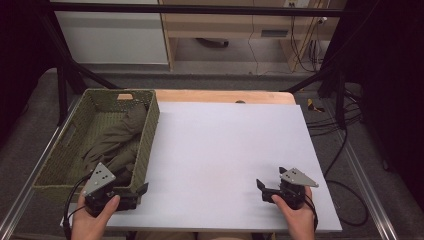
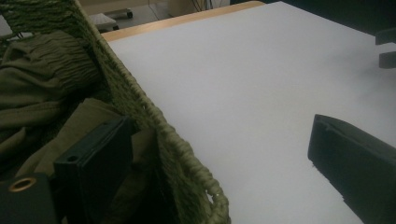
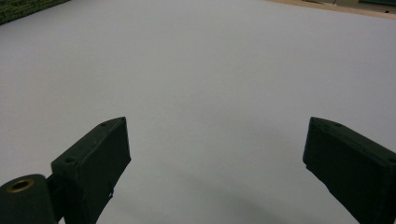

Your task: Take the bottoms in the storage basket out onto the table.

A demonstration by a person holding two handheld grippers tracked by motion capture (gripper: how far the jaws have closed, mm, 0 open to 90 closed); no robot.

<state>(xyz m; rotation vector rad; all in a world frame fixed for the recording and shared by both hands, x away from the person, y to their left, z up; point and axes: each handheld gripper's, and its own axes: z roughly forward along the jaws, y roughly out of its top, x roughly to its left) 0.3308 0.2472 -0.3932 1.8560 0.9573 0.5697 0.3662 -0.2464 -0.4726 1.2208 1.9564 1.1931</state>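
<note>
The left tongs (image 1: 131, 192) stand apart at the near right corner of the woven basket (image 1: 148, 140), one jaw inside over the olive garment (image 1: 117, 142); the right tongs (image 1: 267, 187) gape over bare tabletop (image 1: 225, 150); probably best to pinch a thick fold, clear of the weave

Olive-green woven basket (image 1: 149, 134) at left of the high view, open-weave pattern along its walls. Darker olive cloth (image 1: 114, 145) bundled inside, plain, ribbed at one edge. Pale lavender-white sheet (image 1: 225, 160) across the centre, unpatterned. Light wood tabletop (image 1: 220, 96) as a strip above. Black jaws, grey three-cornered plates on left gripper (image 1: 134, 192) and right gripper (image 1: 270, 187).
</note>
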